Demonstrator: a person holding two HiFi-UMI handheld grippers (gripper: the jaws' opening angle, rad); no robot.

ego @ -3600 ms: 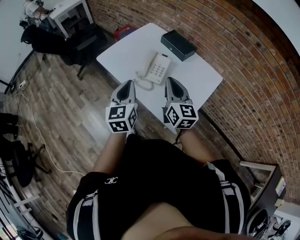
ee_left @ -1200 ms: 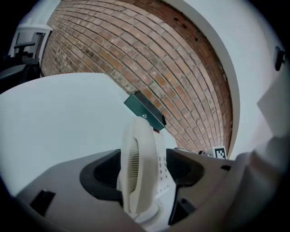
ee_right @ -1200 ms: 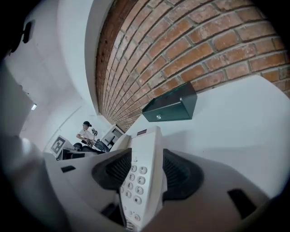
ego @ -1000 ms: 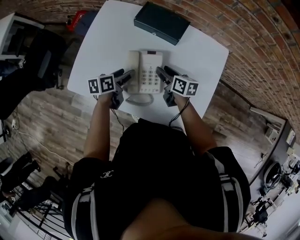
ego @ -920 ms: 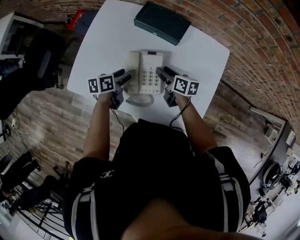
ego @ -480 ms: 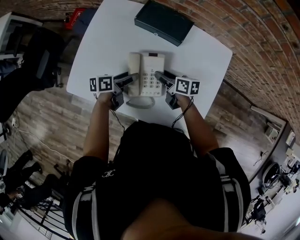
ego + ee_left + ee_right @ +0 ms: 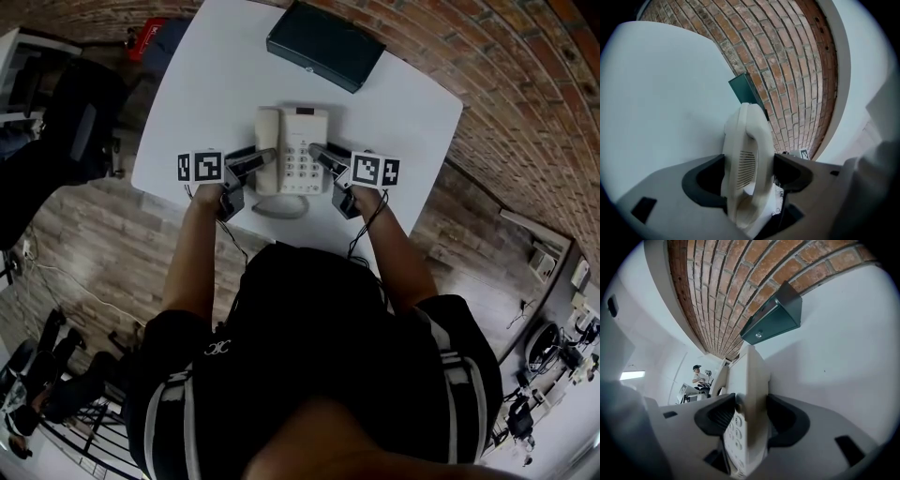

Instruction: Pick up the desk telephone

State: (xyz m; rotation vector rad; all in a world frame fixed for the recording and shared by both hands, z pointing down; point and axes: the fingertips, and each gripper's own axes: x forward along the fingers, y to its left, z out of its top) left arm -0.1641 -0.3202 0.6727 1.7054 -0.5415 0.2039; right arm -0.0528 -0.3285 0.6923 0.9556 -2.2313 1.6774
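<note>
The cream desk telephone (image 7: 292, 141) lies on the white table (image 7: 206, 84), handset on its left side. My left gripper (image 7: 261, 159) is rolled on its side at the handset side. Its jaws have just been opening and straddle the handset (image 7: 745, 154), with the pads close beside it and no squeeze that I can see. My right gripper (image 7: 322, 155) is at the keypad side. Its narrower jaws are shut on the telephone's right edge (image 7: 750, 394), one above the keys and one underneath.
A dark green box (image 7: 323, 45) lies on the far part of the table, behind the phone. The coiled cord (image 7: 278, 208) loops off the near edge. A brick wall runs along the right, and a black chair (image 7: 80, 112) stands on the left.
A few seconds ago both grippers hung short of the table. Over the last second their tips have slid inward from beside the telephone onto its two side edges.
</note>
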